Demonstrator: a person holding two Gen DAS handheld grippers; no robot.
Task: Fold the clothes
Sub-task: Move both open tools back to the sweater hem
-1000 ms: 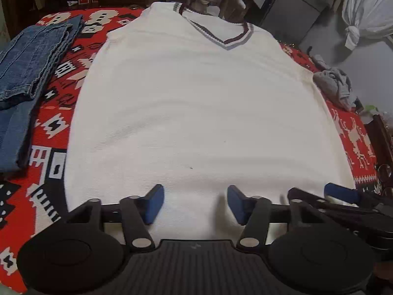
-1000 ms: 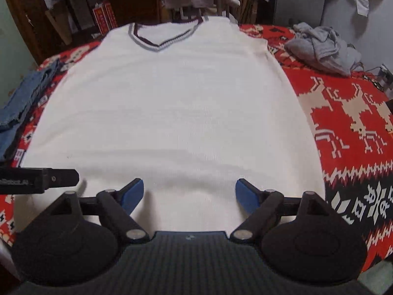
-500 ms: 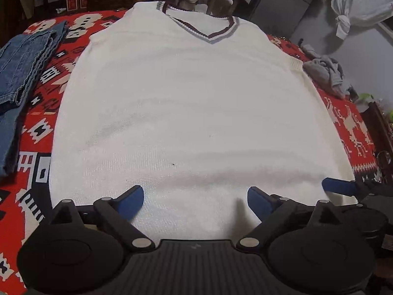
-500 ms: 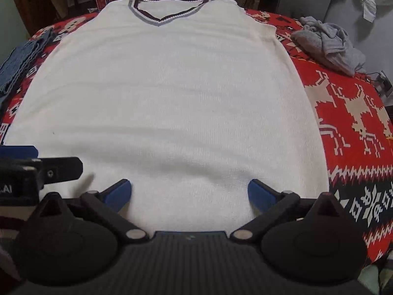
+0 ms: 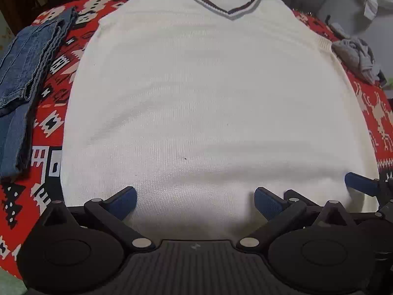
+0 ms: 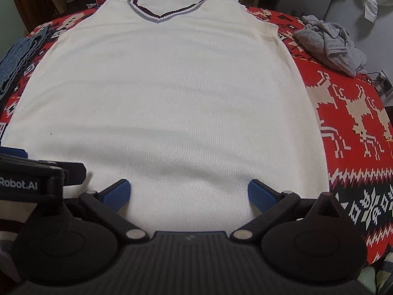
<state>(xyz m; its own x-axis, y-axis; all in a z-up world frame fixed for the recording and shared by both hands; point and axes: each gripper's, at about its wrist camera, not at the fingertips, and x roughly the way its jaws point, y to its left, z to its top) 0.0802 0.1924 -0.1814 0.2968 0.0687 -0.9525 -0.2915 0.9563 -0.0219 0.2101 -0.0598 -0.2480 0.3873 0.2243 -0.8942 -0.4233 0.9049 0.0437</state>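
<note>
Hovering over the near hem, the left gripper and right gripper both have their blue pads spread wide and pinch nothing. Between and beyond them the vest lies flat, face up, on the red patterned blanket, its hem toward the grippers and its striped V-neck at the far end. No fold shows in it, so I judge this garment spread and ready, with every fold left to make.

Left of the vest lie jeans that look already folded, which suggests one item is done. On the right, near the far shoulder, a grey garment sits crumpled, probably waiting its turn.

Readable writing: "Robot.AI" on the left gripper's body at the left edge of the right view. Red boxes on the far shelves carry marks too small to read.
</note>
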